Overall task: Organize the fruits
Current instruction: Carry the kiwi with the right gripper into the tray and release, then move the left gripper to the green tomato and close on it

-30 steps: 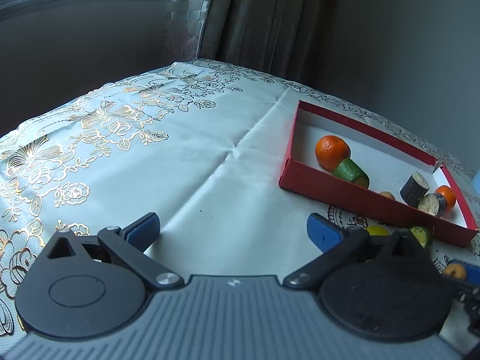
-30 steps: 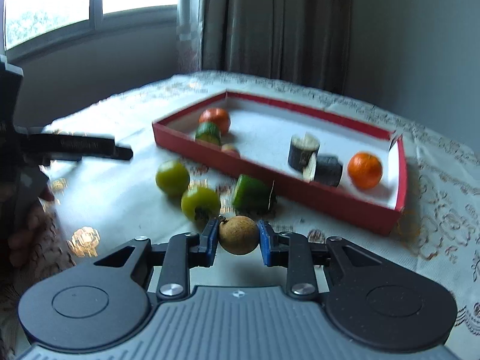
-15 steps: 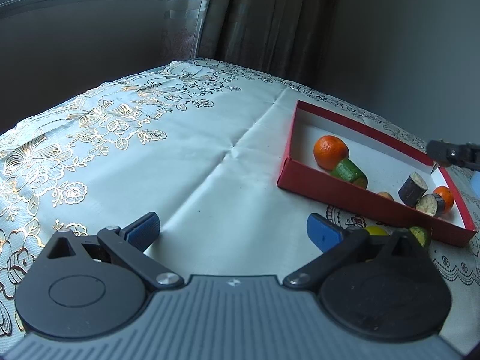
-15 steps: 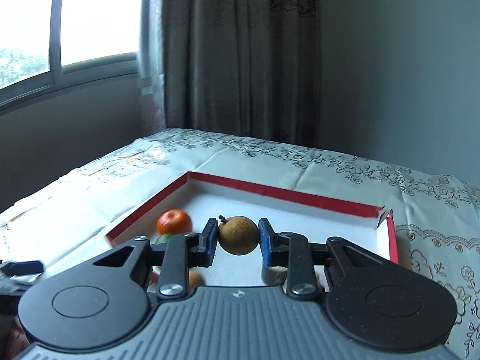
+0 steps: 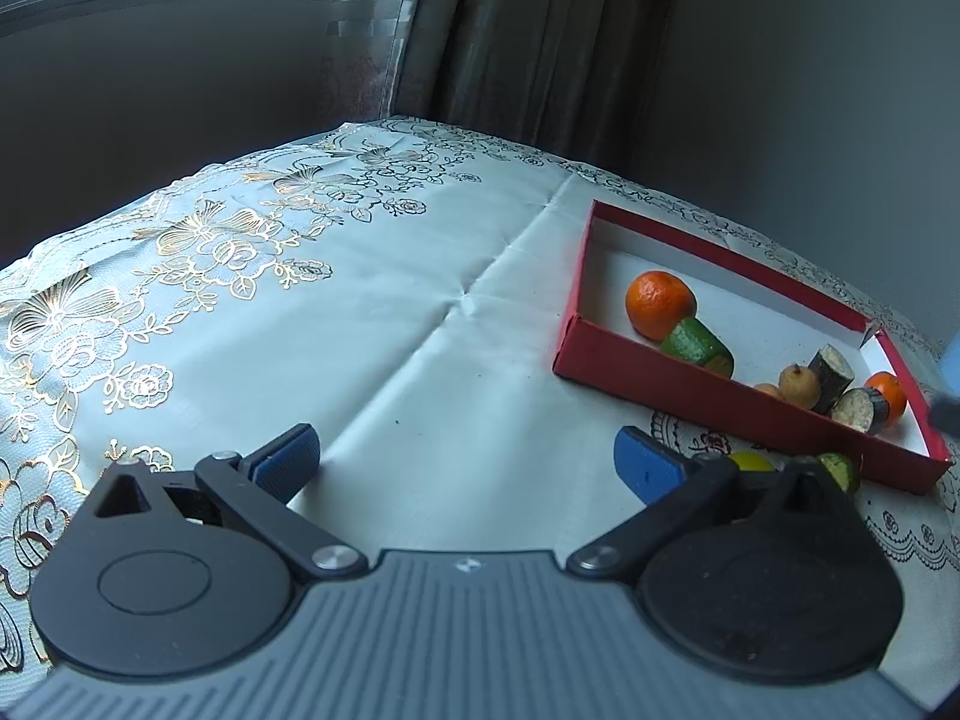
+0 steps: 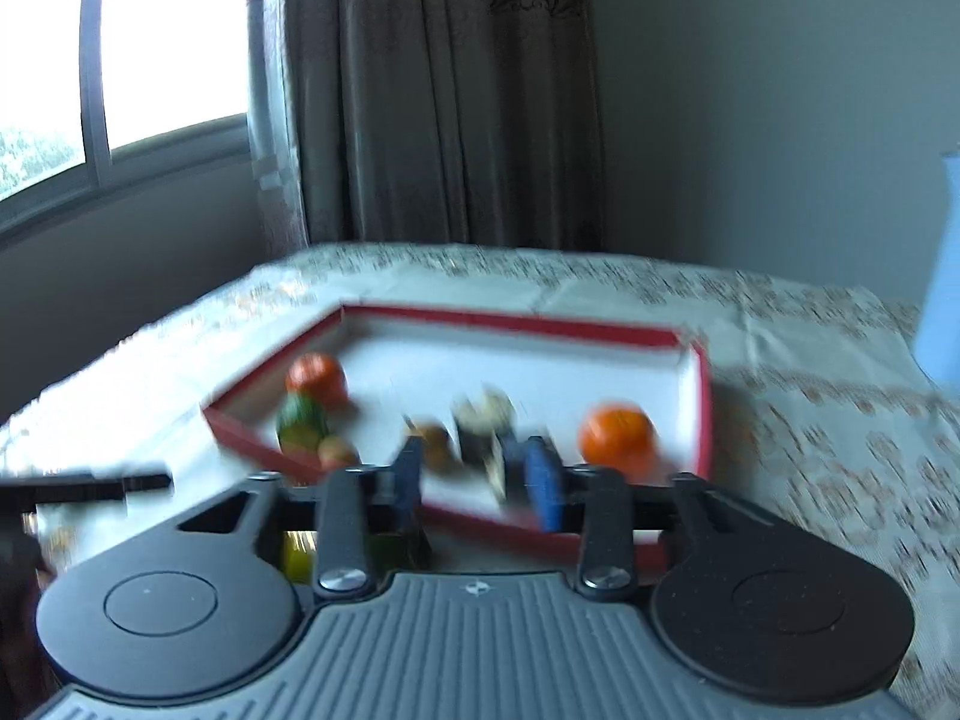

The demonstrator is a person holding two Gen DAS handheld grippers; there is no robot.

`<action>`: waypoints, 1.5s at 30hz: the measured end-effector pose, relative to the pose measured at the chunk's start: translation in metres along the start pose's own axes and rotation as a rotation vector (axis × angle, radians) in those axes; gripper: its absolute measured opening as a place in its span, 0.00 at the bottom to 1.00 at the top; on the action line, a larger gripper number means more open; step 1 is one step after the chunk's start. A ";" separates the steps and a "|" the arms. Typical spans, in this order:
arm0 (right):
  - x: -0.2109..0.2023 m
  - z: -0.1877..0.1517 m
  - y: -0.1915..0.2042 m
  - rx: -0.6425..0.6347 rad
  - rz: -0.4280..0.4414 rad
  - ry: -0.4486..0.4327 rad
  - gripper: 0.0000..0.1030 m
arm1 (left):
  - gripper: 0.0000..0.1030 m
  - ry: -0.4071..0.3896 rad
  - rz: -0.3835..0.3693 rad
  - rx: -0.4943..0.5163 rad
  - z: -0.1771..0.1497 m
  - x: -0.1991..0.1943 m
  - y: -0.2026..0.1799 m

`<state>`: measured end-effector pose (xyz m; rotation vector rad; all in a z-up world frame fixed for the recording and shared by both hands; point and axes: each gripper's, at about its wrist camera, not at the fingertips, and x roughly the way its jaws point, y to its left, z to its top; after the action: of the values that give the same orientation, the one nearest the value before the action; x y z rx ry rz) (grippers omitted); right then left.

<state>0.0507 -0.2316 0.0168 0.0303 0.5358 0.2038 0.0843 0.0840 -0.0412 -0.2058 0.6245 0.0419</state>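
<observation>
We see the right gripper [image 6: 477,477] with its jaws just opened and parted, nothing between them. The small brown fruit [image 6: 433,443] lies free in the red tray [image 6: 699,414], just beyond the left blue pad [image 6: 408,480] and apart from it. It is nearly round; motion blur hides any long axis, though a stem shows at its upper left. The left gripper [image 5: 465,465] stands wide and empty over the tablecloth [image 5: 372,312], well apart from the tray.
</observation>
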 end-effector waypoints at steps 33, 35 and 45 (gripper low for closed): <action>0.000 -0.045 -0.050 0.218 0.014 0.110 0.81 | 1.00 -0.166 -0.109 0.457 -0.018 -0.029 -0.071; 0.000 -0.045 -0.050 0.218 0.014 0.110 0.81 | 1.00 -0.159 -0.095 0.487 -0.020 -0.025 -0.078; 0.001 -0.045 -0.049 0.216 0.016 0.111 0.82 | 1.00 -0.109 -0.072 0.562 -0.020 -0.010 -0.096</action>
<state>0.0372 -0.2808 -0.0262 0.2350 0.6664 0.1634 0.0742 -0.0140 -0.0336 0.3164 0.4979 -0.1897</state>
